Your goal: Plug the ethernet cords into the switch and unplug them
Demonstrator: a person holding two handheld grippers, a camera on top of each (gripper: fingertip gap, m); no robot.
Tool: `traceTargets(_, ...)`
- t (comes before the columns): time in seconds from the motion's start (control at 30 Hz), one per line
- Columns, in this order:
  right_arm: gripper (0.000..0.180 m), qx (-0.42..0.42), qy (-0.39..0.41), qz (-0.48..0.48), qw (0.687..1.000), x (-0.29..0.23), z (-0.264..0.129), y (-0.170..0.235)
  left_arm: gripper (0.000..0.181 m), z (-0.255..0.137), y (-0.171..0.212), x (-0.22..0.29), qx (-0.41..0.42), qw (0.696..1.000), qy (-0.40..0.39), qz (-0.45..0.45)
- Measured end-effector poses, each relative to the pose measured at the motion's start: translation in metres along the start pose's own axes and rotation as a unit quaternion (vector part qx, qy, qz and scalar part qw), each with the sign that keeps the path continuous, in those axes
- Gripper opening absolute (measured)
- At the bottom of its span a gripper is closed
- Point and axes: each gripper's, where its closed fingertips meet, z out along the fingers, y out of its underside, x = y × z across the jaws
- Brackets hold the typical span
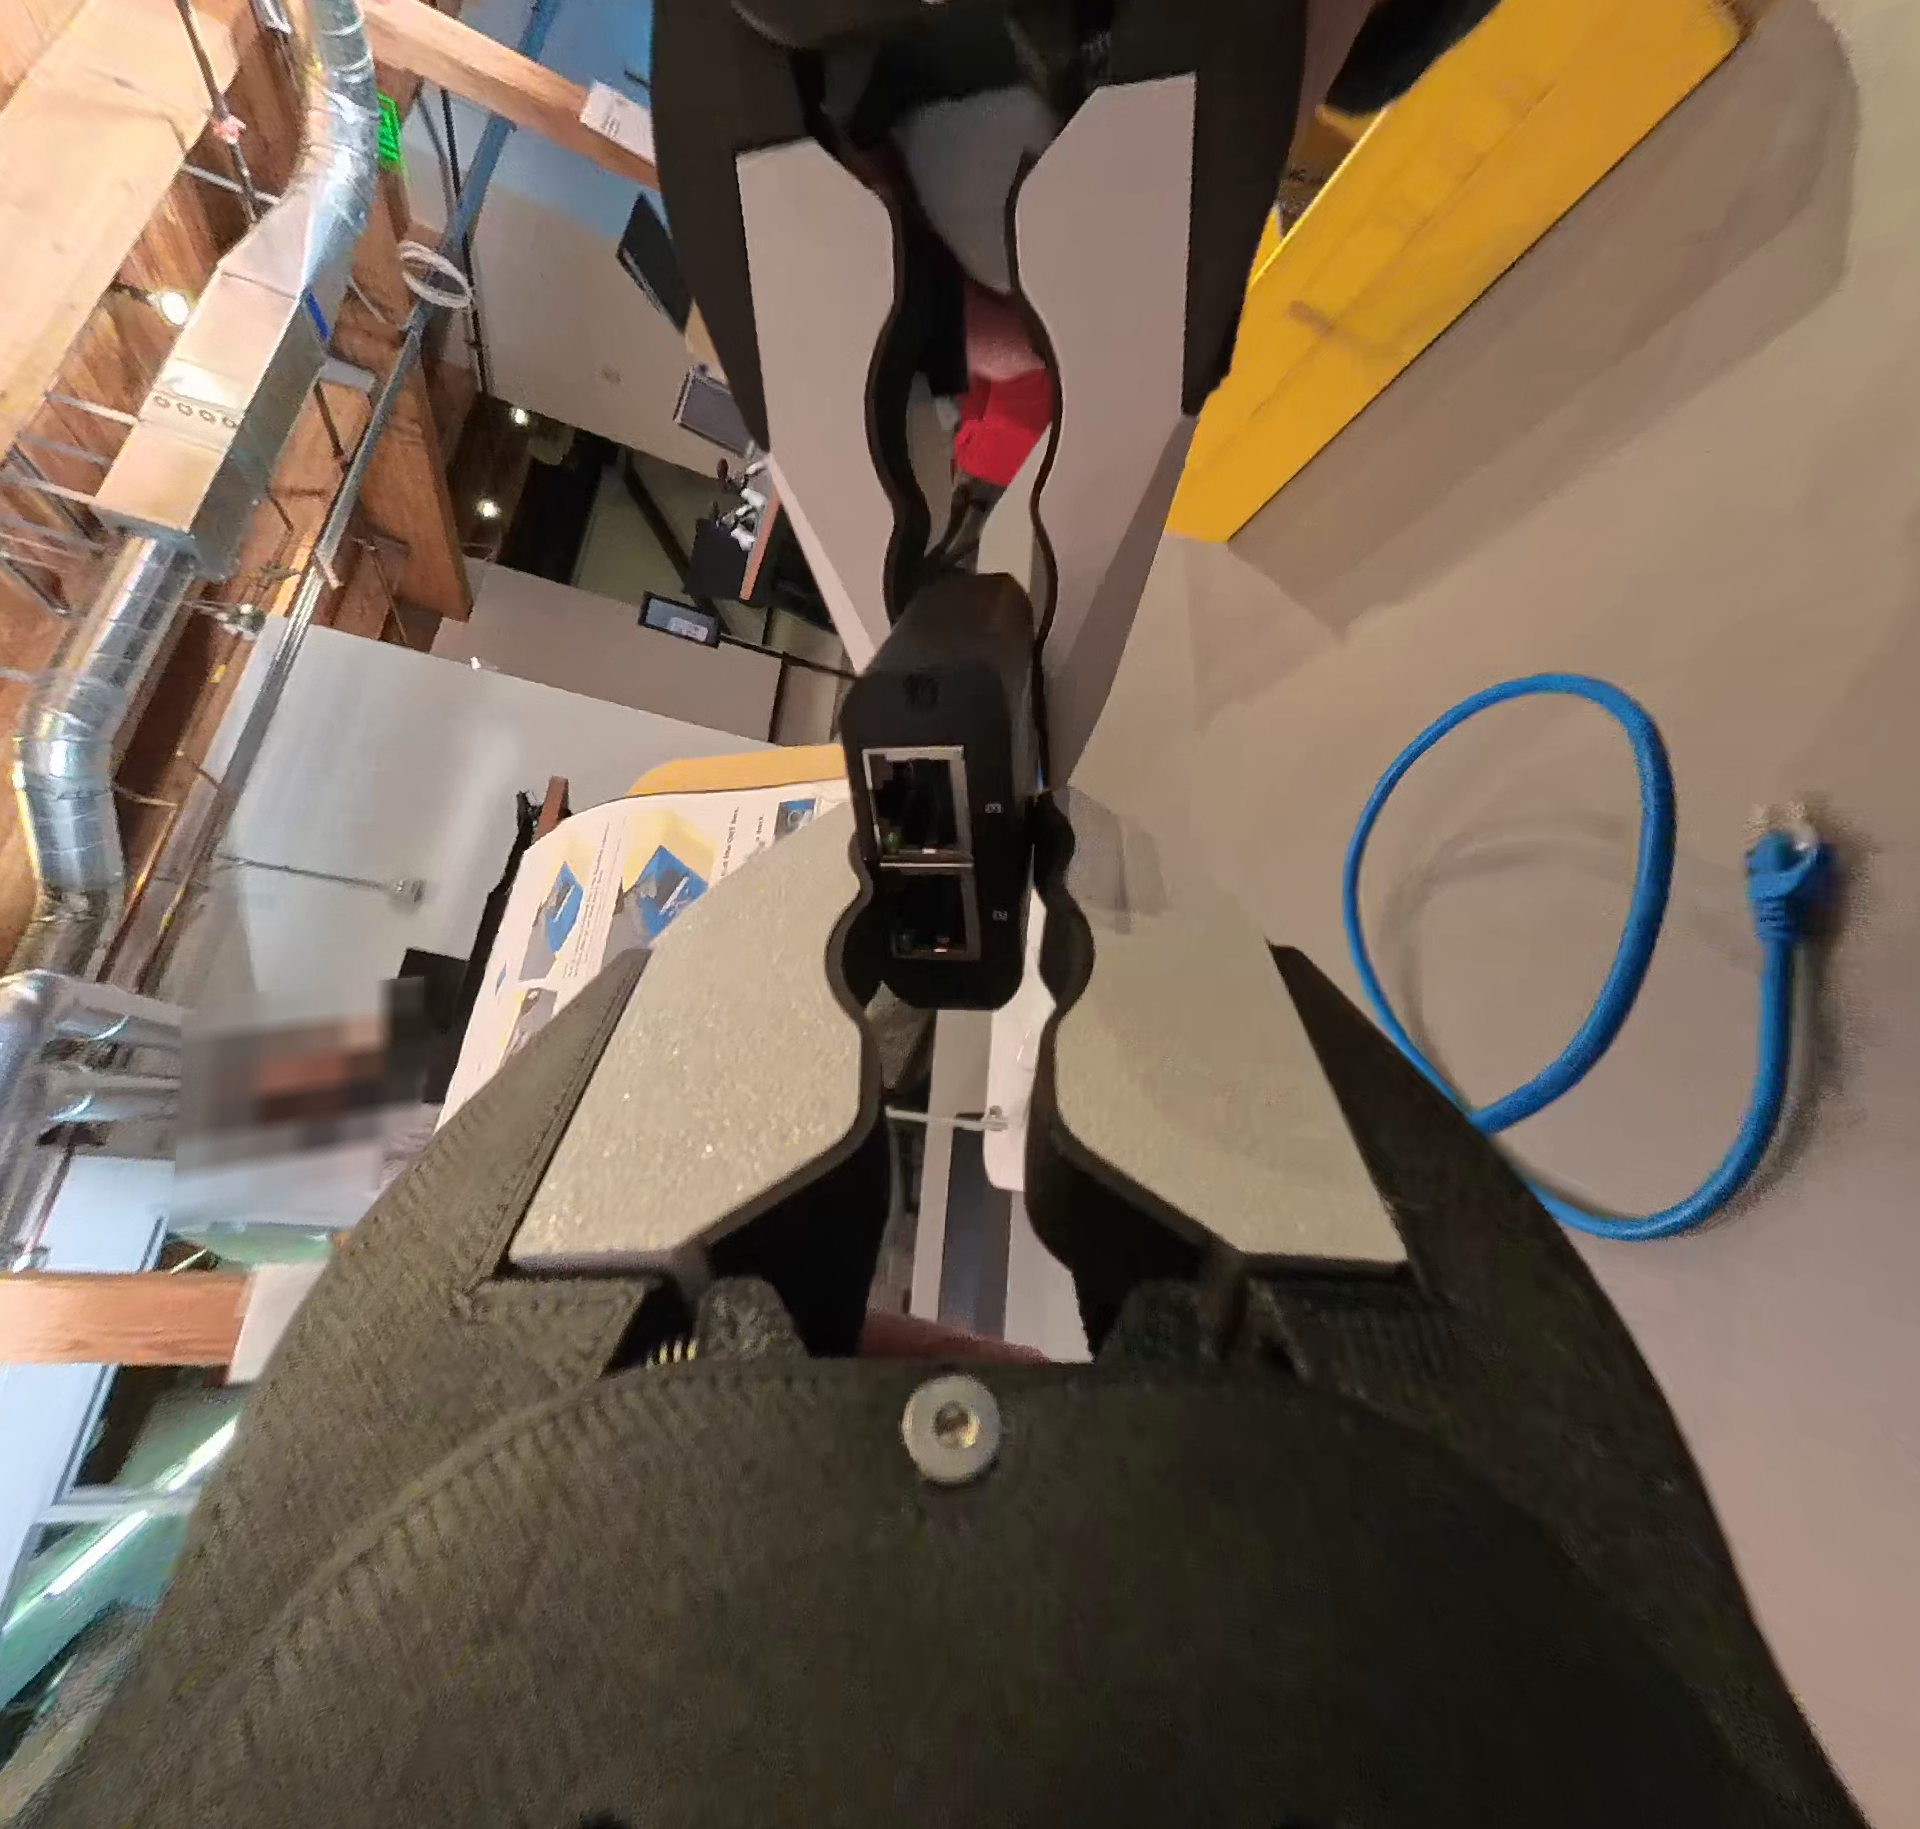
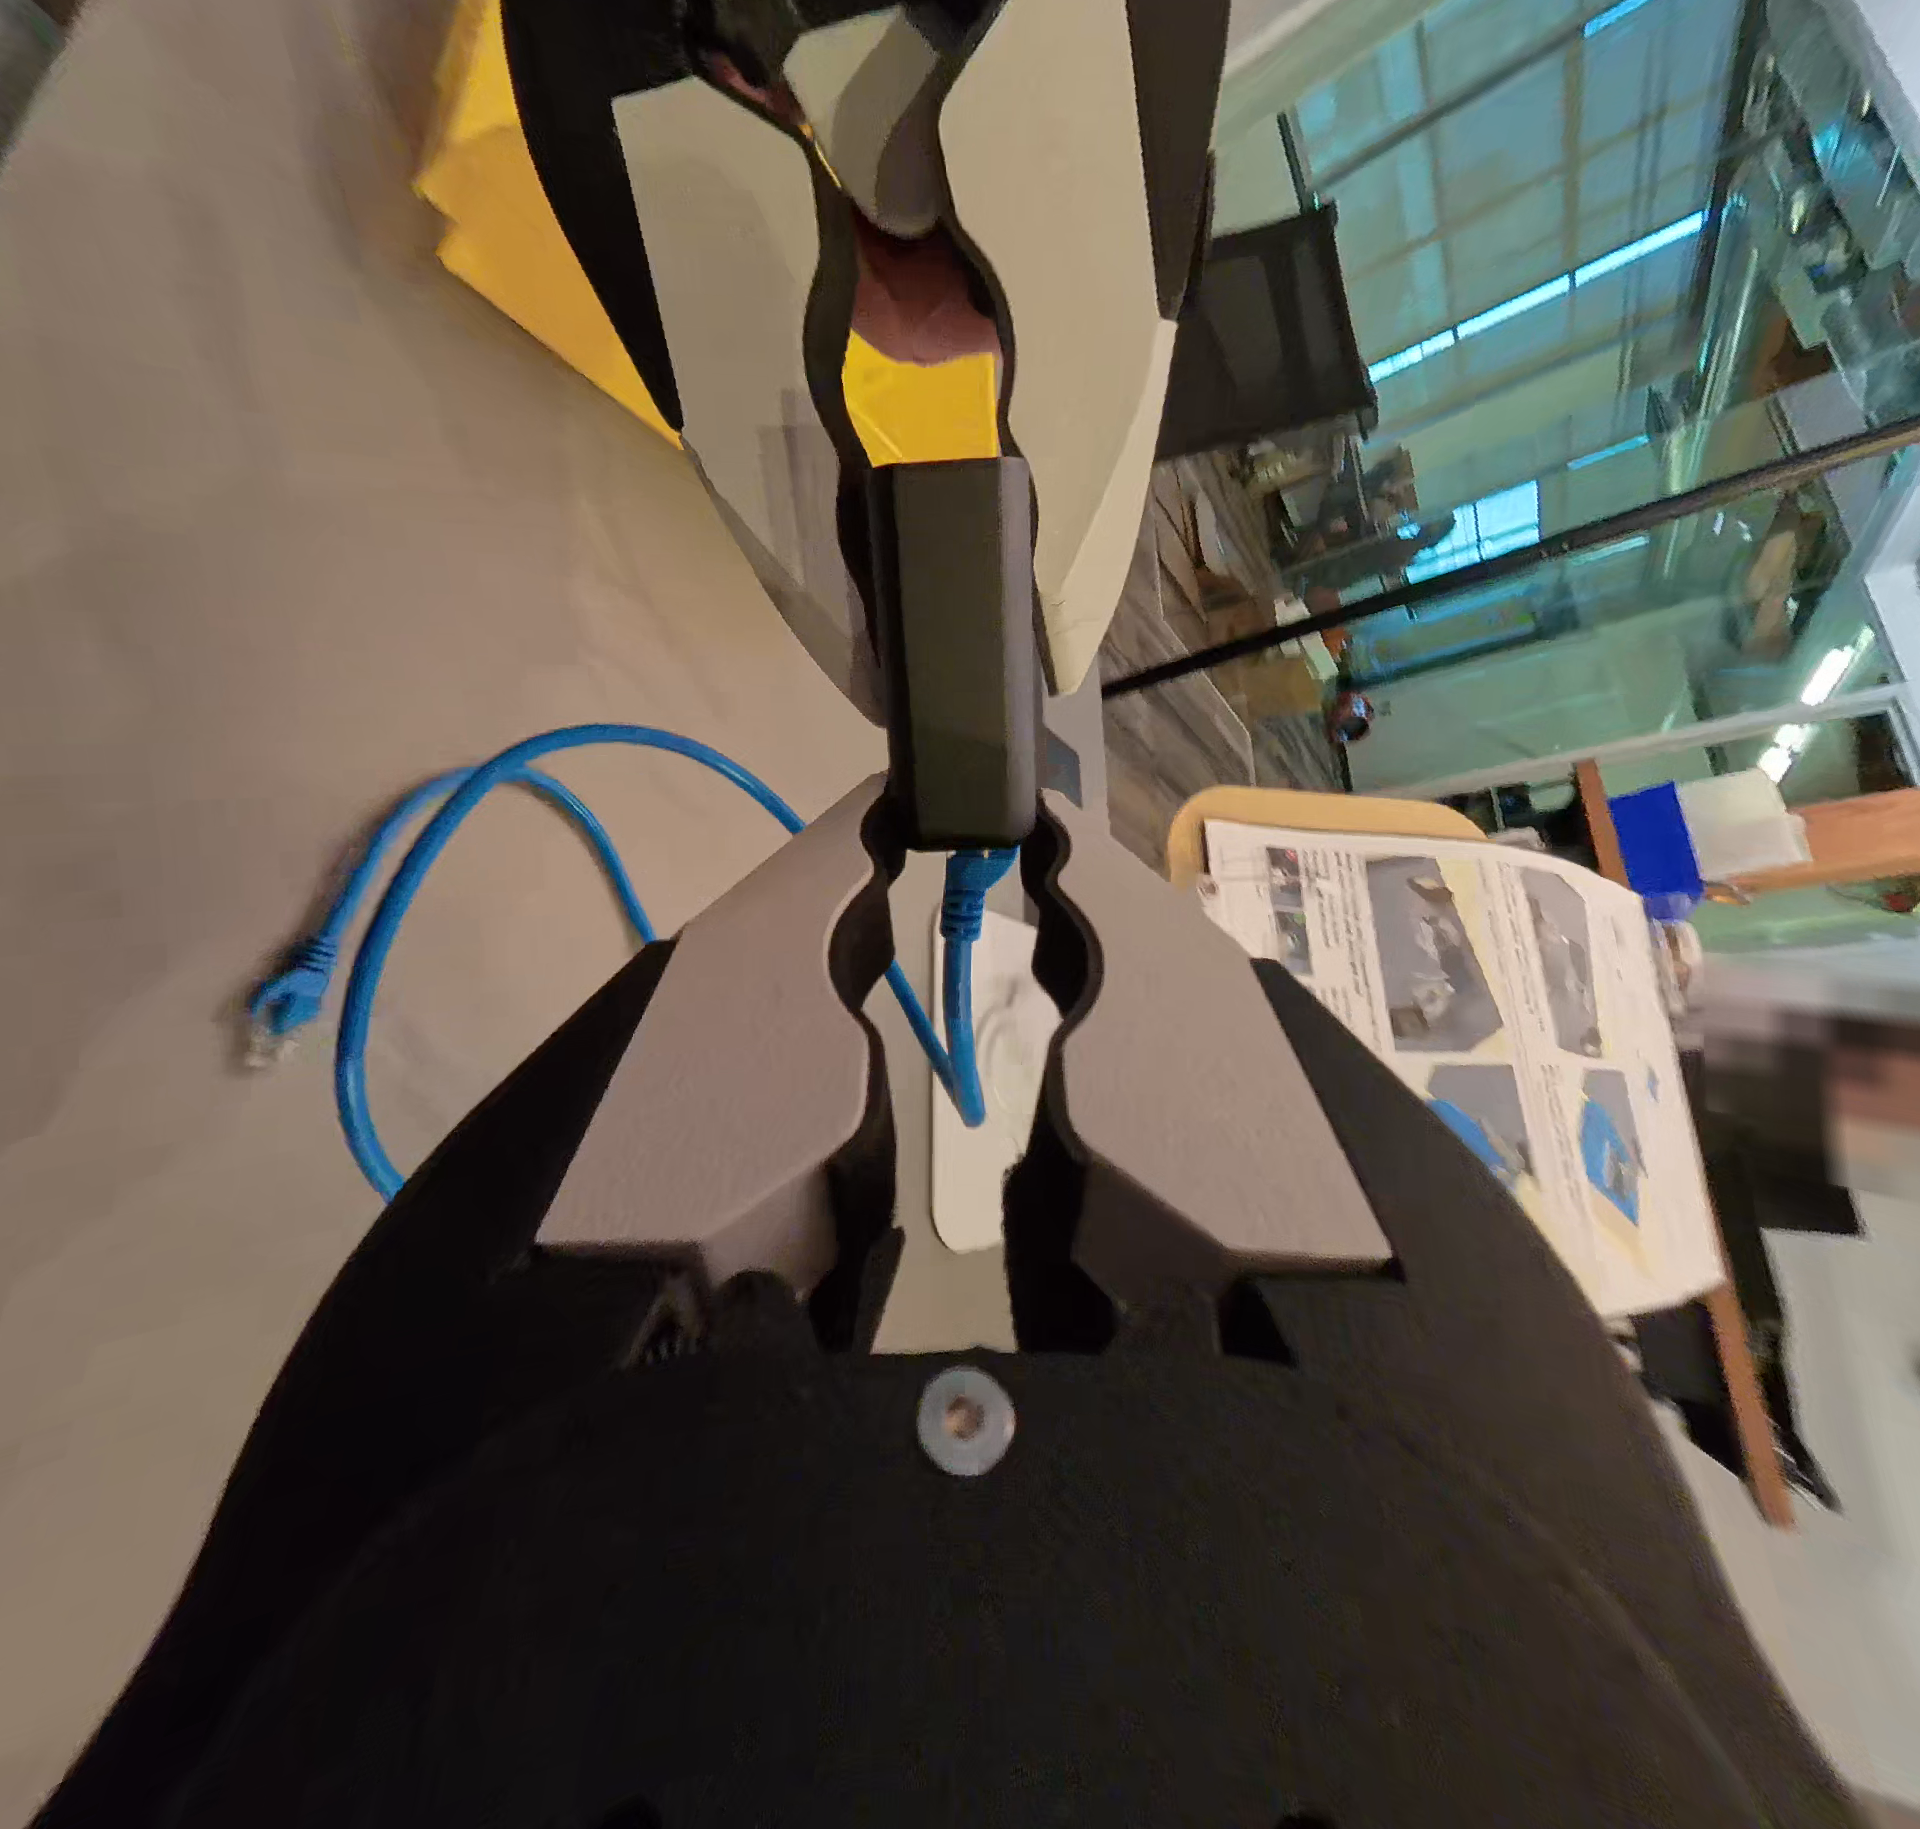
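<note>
A small black switch (image 1: 940, 699) is held in the air between my two grippers, which face each other. My left gripper (image 1: 951, 844) is shut on the end with two empty ports (image 1: 920, 870). My right gripper (image 2: 961, 823) is shut on the opposite end of the switch (image 2: 956, 636). A blue ethernet cord (image 2: 966, 906) is plugged into that end and runs between my right fingers. The rest of the cord loops on the table (image 1: 1507, 948), and its free plug (image 1: 1787, 865) lies loose, also seen in the right wrist view (image 2: 281, 1000).
The grey table (image 1: 1558, 532) carries a yellow block (image 1: 1455, 221) at the far side. A printed instruction sheet (image 2: 1455, 1000) lies at the table's edge. A white pad (image 2: 977, 1197) lies under the grippers. A red object (image 1: 1003, 418) shows behind the right gripper. My two grippers' fingertips are within a few centimetres of each other.
</note>
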Motion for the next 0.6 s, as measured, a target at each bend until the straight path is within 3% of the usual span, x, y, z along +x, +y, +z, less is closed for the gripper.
traceTargets(0.03,0.018,-0.019,0.008,-0.012,1.000,0.002,0.000,0.002,0.027,0.002,0.004,-0.001,-0.013,1.000,-0.009,0.002)
traceTargets(0.17,0.018,-0.097,0.039,-0.071,0.992,0.006,0.000,0.009,0.066,0.008,0.012,0.000,-0.058,0.998,-0.011,-0.009)
traceTargets(0.3,0.018,-0.110,0.070,-0.109,0.985,0.012,0.001,0.004,0.081,0.006,0.001,0.007,-0.045,0.987,0.066,-0.137)
traceTargets(0.37,0.018,-0.115,0.084,-0.124,0.982,0.015,0.000,0.005,0.102,0.004,0.003,0.006,-0.055,0.964,0.112,-0.237)
traceTargets(0.47,0.018,-0.121,0.102,-0.148,0.976,0.017,0.001,0.006,0.103,0.005,0.006,-0.001,-0.061,0.922,0.139,-0.357)
traceTargets(0.6,0.019,-0.117,0.120,-0.163,0.972,0.016,0.004,0.003,0.088,0.011,0.003,0.011,-0.059,0.875,0.170,-0.449)
